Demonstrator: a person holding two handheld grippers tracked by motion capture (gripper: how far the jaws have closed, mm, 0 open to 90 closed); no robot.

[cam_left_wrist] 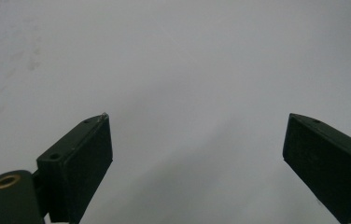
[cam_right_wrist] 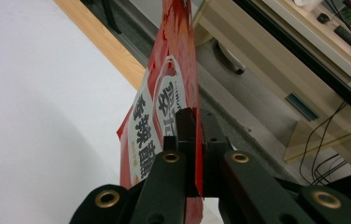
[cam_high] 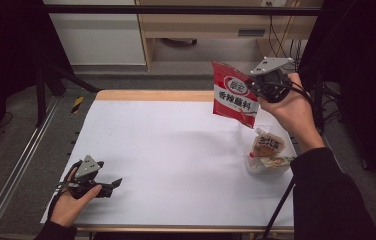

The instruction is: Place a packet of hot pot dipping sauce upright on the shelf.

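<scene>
A red sachet is held in the air above the far right part of the table, its edge pinched between the closed fingers of the right gripper. On its white label panel the large dark characters 香辣蘸料 can be read, below a round red-and-white logo whose writing is too small to make out. In the right gripper view the sachet is seen edge-on, rising from the clamped fingers.

Below it, a clear tub is set near the right edge of the table, with two pale sachets inside; their print cannot be read.

The left gripper is rested low at the near left of the table, its fingers spread wide with nothing between them.

The table is covered in plain white, with a light wooden strip along its far edge. Beyond it, grey floor, a pale wooden cabinet and dark cables are seen.
</scene>
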